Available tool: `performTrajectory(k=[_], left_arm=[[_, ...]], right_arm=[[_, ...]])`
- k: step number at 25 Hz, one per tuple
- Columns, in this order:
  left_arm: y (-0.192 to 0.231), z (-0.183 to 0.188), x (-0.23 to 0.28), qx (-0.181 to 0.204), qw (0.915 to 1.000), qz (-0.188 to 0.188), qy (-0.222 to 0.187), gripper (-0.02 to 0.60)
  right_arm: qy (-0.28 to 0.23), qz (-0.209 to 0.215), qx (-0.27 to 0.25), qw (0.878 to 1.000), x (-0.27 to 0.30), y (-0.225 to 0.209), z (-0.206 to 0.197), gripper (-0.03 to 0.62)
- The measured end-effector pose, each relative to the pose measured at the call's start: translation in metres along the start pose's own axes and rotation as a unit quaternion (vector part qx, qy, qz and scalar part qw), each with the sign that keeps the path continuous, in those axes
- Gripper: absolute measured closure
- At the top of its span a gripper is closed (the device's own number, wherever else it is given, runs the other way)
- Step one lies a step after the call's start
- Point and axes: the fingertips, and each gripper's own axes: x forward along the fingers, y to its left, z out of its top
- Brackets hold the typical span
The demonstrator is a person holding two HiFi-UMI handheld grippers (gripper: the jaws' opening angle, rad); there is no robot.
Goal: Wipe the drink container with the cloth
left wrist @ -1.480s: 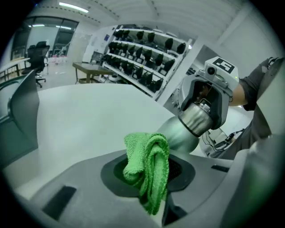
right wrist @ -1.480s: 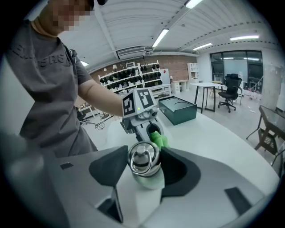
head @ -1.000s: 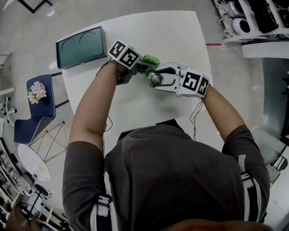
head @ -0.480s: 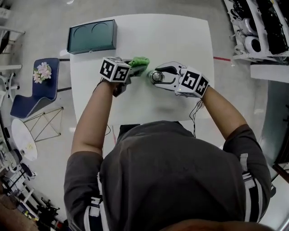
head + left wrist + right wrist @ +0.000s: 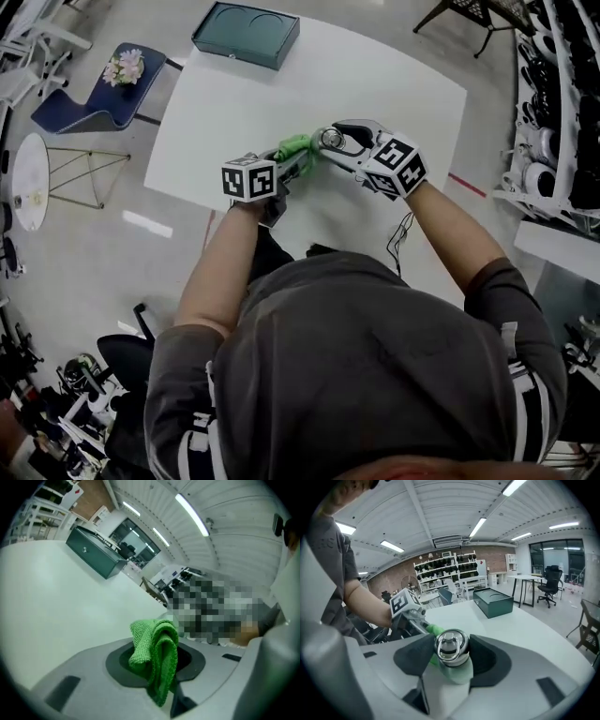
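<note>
Head view: we log left hand-held gripper (image 5: 157, 665) clenching cloth (image 5: 153, 641), right hand-held gripper (image 5: 449, 662) grasping drink container (image 5: 451, 648); teal box (image 5: 246, 35) beyond on desk (image 5: 225, 112)

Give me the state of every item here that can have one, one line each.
green cloth: bunched up, pinched in the left gripper, beside the container.
drink container: cap on, clamped between the right gripper's jaws.
left gripper: shut on the green cloth.
right gripper: shut on the drink container.
teal case: lid closed, lying flat at the table's far edge.
</note>
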Motion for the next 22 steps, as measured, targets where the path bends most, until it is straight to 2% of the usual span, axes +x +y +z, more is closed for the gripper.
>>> performTrajectory(k=[3, 6, 8, 11, 13, 20, 22], left_arm=[[0.011, -0.016, 0.013, 0.044, 0.9969, 0.060, 0.023, 0.491], [0.016, -0.016, 0.015, 0.057, 0.9942, 0.086, 0.030, 0.491], [0.008, -0.012, 0.005, 0.031, 0.9971, 0.068, 0.017, 0.491], [-0.025, -0.002, -0.019, -0.030, 0.9989, -0.006, -0.035, 0.491], [-0.041, 0.002, -0.025, -0.047, 0.9968, -0.039, -0.051, 0.491], [-0.032, -0.006, -0.010, -0.033, 0.9980, -0.042, -0.034, 0.489], [-0.025, -0.010, -0.007, -0.026, 0.9990, -0.031, -0.019, 0.489]], right_arm=[[-0.003, -0.001, -0.001, 1.000, -0.001, 0.000, -0.001, 0.368], [-0.004, -0.002, 0.002, 1.000, 0.000, -0.003, -0.001, 0.368], [-0.001, -0.003, 0.002, 1.000, 0.002, -0.003, 0.001, 0.368], [0.006, -0.005, 0.003, 1.000, 0.006, -0.002, 0.001, 0.368], [0.010, -0.010, 0.003, 1.000, 0.007, -0.002, 0.002, 0.368], [0.022, -0.035, 0.031, 0.999, 0.009, -0.004, -0.001, 0.368], [0.024, -0.039, 0.035, 0.998, 0.006, -0.005, 0.000, 0.368]])
